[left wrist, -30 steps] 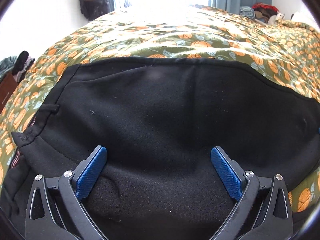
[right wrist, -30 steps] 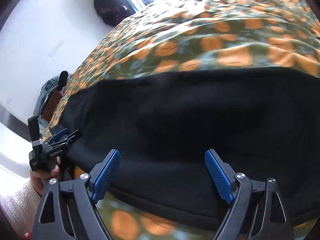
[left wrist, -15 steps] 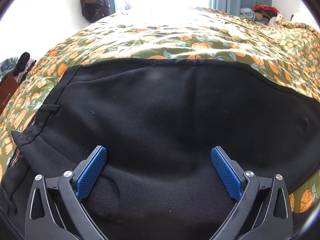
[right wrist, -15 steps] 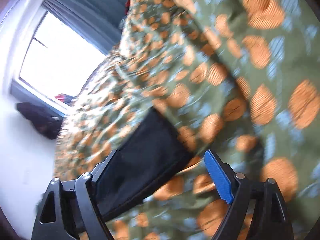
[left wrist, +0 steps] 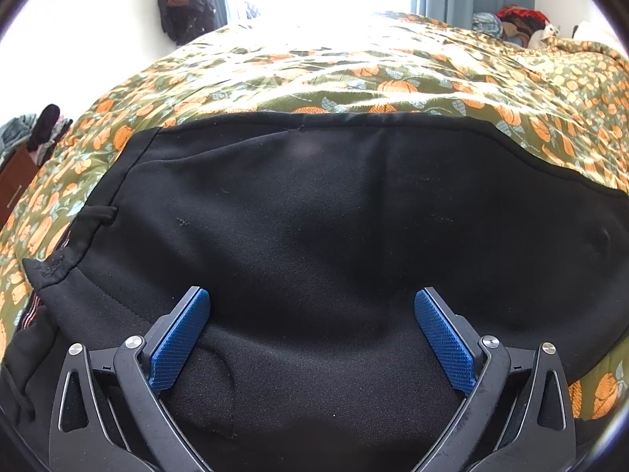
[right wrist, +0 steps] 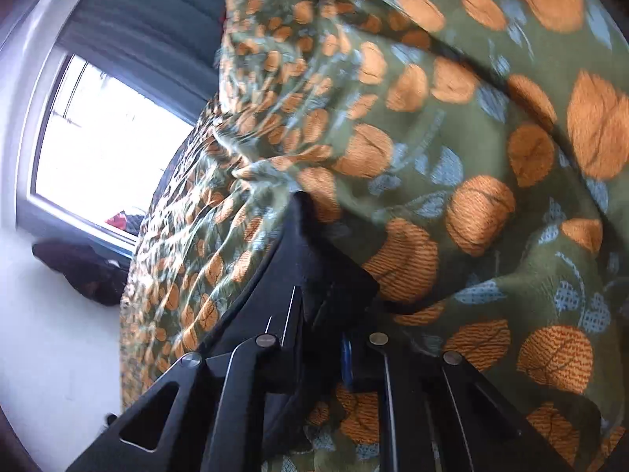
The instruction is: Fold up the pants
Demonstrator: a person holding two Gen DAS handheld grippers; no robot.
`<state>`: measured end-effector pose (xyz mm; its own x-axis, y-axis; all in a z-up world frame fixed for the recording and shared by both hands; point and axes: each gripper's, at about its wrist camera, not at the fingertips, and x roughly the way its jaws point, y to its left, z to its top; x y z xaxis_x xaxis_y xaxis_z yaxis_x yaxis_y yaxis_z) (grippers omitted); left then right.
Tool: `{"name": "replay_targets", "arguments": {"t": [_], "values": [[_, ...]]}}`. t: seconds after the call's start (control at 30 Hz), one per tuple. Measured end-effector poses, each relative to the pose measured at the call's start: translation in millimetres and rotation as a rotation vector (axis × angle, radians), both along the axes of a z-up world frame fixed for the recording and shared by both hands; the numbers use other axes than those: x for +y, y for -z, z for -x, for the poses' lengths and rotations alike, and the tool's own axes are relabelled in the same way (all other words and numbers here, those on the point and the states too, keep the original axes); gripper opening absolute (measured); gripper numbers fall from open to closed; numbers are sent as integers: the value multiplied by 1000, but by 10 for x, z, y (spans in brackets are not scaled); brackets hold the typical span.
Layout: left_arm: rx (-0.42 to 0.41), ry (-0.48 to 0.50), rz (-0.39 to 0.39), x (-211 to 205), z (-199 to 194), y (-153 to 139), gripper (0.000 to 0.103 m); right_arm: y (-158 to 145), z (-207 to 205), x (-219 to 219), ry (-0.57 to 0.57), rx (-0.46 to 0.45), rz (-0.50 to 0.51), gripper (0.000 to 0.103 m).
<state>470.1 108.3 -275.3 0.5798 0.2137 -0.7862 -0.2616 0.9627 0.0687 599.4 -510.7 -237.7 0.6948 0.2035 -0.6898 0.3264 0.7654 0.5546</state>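
Now the black pants are lying spread across a green bedspread with an orange pattern, filling the middle of the left wrist frame. The left gripper is hovering above them, jaws wide apart. The right gripper has just been closing and is pinching a corner of the pants at lower centre.

**Right gripper clamped on pants edge**

The right gripper had just been closing, and its jaws pinched a corner of the black pants. The pants lay on a green bedspread with orange leaves. A bright window stood at the left.
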Motion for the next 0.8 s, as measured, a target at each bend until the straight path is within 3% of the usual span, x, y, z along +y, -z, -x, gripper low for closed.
{"name": "replay_targets", "arguments": {"t": [0.03, 0.13, 0.23, 0.33, 0.4, 0.47, 0.5, 0.53, 0.6, 0.67, 0.73, 0.8], "values": [[1, -1, -3, -1, -3, 2, 102, -156, -7, 191, -83, -18, 85, 7], [7, -3, -12, -4, -16, 9, 102, -639, 271, 891, -361, -103, 331, 6], [14, -5, -23, -11, -30, 9, 102, -1015, 1020, 1335, -529, -217, 376, 6], [20, -9, -30, -14, -42, 9, 102, -1197, 1779, 1463, -581, -278, 372, 6], [24, -13, -36, -19, -50, 11, 102, -1164, 2274, 1359, -553, -274, 353, 6], [27, -19, -52, -40, -59, 8, 102, -966, 2572, 1140, -497, -213, 362, 6], [27, -20, -62, -53, -63, 5, 102, -790, 2668, 989, -443, -139, 395, 8], [28, -21, -77, -69, -64, -1, 102, -625, 2735, 828, -380, -74, 442, 25], [29, -22, -93, -90, -59, -16, 102, -272, 2814, 473, -207, 120, 573, 41], [37, -27, -98, -93, -48, -47, 102, -89, 2871, 92, -56, 244, 542, 42], [54, -32, -103, -108, -14, -119, 102, -140, 3020, -128, 61, 224, 465, 46], [73, -12, -109, -153, 65, -229, 102, -299, 3120, -109, 97, 181, 489, 60]]}}
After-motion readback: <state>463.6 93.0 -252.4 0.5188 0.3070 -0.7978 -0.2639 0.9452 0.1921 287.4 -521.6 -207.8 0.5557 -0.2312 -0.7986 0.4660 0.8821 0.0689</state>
